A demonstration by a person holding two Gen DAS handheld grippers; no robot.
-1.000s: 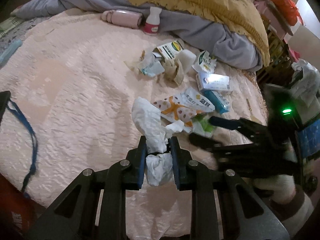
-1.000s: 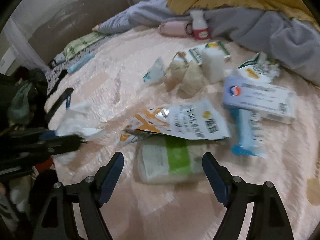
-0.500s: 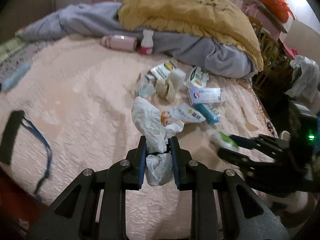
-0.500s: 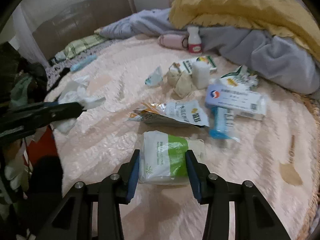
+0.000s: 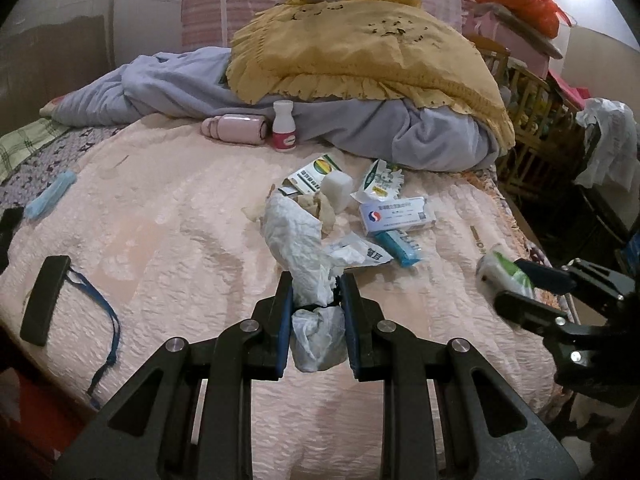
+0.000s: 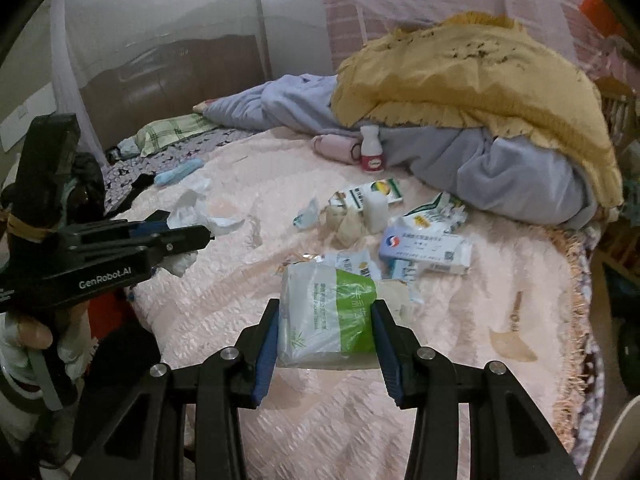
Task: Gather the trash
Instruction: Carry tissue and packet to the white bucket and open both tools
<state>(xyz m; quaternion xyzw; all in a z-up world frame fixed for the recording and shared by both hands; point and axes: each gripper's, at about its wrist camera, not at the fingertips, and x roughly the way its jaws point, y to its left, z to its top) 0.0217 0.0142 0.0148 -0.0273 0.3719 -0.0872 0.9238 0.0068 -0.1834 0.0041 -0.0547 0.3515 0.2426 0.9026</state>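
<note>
My left gripper (image 5: 316, 292) is shut on a crumpled white tissue wad (image 5: 296, 240), held up above the pink bedspread (image 5: 160, 216). My right gripper (image 6: 325, 320) is shut on a green-and-white tissue pack (image 6: 328, 316), lifted off the bed. Each gripper shows in the other's view: the right gripper (image 5: 516, 280) with its tissue pack (image 5: 500, 272) at the right edge, the left gripper (image 6: 188, 232) with the tissue wad (image 6: 188, 208) at the left. More trash lies mid-bed: a white-and-blue box (image 5: 396, 216), a blue wrapper (image 5: 402, 246), a green-yellow box (image 5: 316, 172), crumpled paper (image 5: 320, 204).
A pink flask (image 5: 236, 128) and a small white bottle (image 5: 285, 126) lie by the grey blanket (image 5: 360, 128) and yellow pillow (image 5: 360, 52). A black strap with blue cord (image 5: 44, 296) rests at the bed's left edge. Wooden shelving (image 5: 528, 120) stands right of the bed.
The right gripper closed on the green tissue pack and lifted it off the bed. Both grippers rose and drew back from the trash pile; the left kept its hold on the tissue wad.
</note>
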